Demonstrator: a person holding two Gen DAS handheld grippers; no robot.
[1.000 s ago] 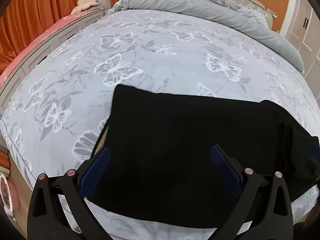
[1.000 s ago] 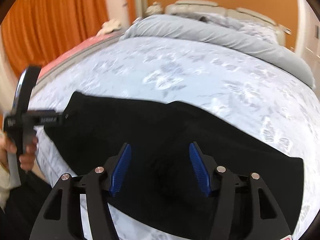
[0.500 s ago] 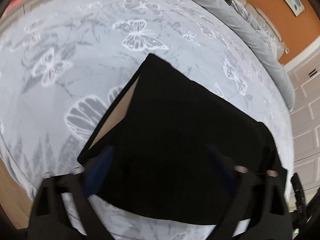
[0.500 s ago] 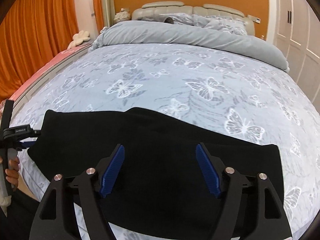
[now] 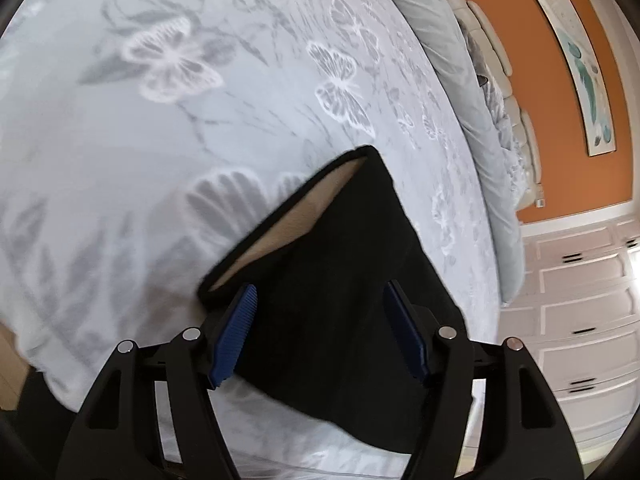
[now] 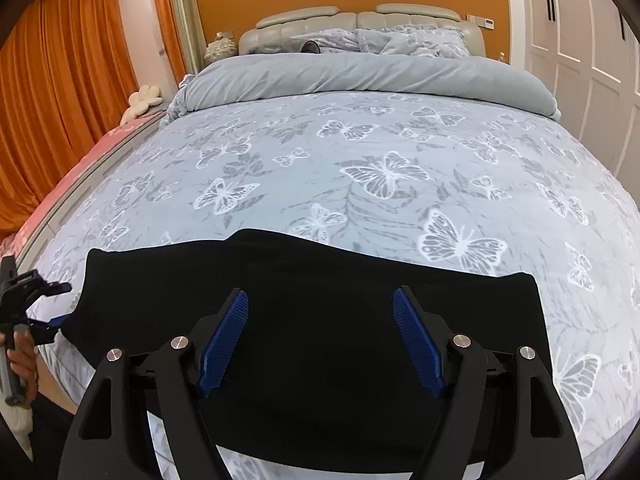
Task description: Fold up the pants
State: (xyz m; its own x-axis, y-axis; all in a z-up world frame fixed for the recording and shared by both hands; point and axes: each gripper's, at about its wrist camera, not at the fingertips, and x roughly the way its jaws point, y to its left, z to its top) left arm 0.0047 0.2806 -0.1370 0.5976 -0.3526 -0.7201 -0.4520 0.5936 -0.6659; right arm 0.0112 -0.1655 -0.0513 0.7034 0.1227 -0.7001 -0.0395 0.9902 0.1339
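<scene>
The black pants (image 6: pixel 312 344) are lying flat near the foot edge of the bed (image 6: pixel 360 152), already doubled into a long strip running crosswise, well short of the rolled grey duvet (image 6: pixel 360 76) at the headboard end. Taking the pants as the landmark: the left tool (image 5: pixel 320 320) is now sitting over their open end, where the beige lining (image 5: pixel 288 216) is showing inside the black hem. A second ago this tool was looking squarely across the strip with its jaws spread fully; since then it has been rolling and swinging in toward that end, so the view is now tilted, and its jaws are closing. The cloth is lying between the blue pads (image 5: pixel 236 332), but they are not pressing on it yet, so nothing is being gripped.

The right tool (image 6: pixel 320 328) is hovering above the middle of the pants, open and empty, a little wider than it was a second ago, and it has been drifting toward the strip's other end. In its view the left tool is appearing at the pants' left end.

Judging by this, the next fold is being set up: the left side is about to pinch the open end, probably to carry it over the strip, while the right is readying to pin or take hold of the cloth.
</scene>
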